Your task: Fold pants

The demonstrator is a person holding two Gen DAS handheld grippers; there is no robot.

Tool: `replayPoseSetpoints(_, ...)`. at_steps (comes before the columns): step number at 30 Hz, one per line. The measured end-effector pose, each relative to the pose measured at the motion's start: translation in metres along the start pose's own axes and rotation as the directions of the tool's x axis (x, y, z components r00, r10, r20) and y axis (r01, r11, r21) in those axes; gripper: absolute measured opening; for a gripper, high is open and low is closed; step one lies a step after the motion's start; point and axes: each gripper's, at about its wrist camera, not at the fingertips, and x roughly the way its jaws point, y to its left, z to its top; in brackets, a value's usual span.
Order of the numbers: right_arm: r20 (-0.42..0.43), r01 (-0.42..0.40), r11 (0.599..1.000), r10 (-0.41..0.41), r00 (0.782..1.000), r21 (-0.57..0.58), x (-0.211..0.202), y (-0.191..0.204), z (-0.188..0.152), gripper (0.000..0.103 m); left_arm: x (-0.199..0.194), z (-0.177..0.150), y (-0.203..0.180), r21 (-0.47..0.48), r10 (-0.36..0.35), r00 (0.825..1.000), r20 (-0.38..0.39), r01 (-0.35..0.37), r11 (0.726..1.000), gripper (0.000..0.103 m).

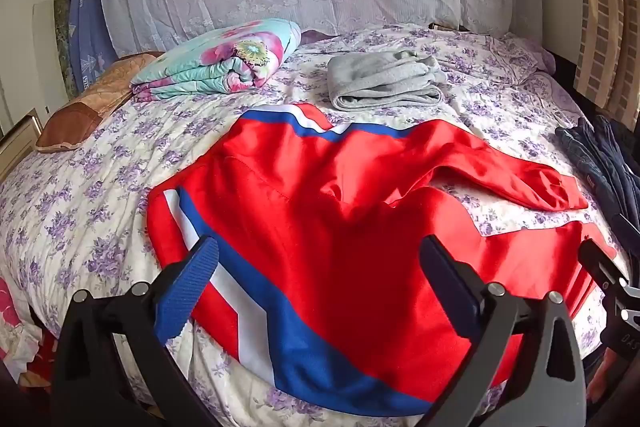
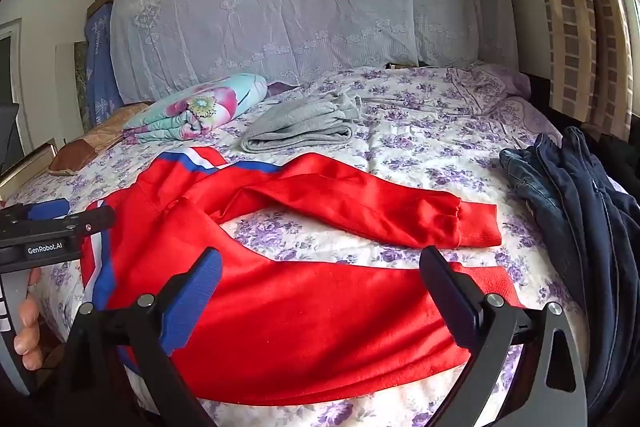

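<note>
Two grippers, left gripper [image 1: 320, 281] and right gripper [image 2: 320, 291], hover wide open, holding nothing. Red pants [image 2: 304, 307] lie spread on the bed [image 2: 440, 155], legs splayed apart (waist end left). Risk: slick fabric slips from a shallow pinch, or the far leg [image 2: 360, 203] bunches mid-fold.
</note>
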Motion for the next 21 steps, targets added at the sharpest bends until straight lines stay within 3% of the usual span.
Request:
replayPoseSetpoints(2,0.009,-0.005,1.0,0.005,1.0,-0.001,0.001,-0.005,0.002,0.099,0.0,0.0,0.0,-0.003,0.002,1.0,0.0,-0.002,1.0,0.098)
replayPoseSetpoints(4,0.01,0.02,0.997,-0.019,1.0,-0.077,0.0,0.013,-0.002,0.099,0.0,0.0,0.0,-0.006,0.001,1.0,-0.002,-0.001,1.0,0.098)
replayPoseSetpoints(10,0.006,-0.011,0.998,0.011,1.0,-0.064,-0.003,0.012,0.001,0.099,0.003,-0.002,0.004,-0.016,-0.002,1.0,-0.009,0.002,1.0,0.098)
replayPoseSetpoints(21,0.03,0.023,0.998,-0.021,0.999,-0.064,-0.005,0.013,0.001,0.099,0.005,-0.006,0.011,-0.032,-0.013,1.0,-0.014,0.012,0.999,0.098)
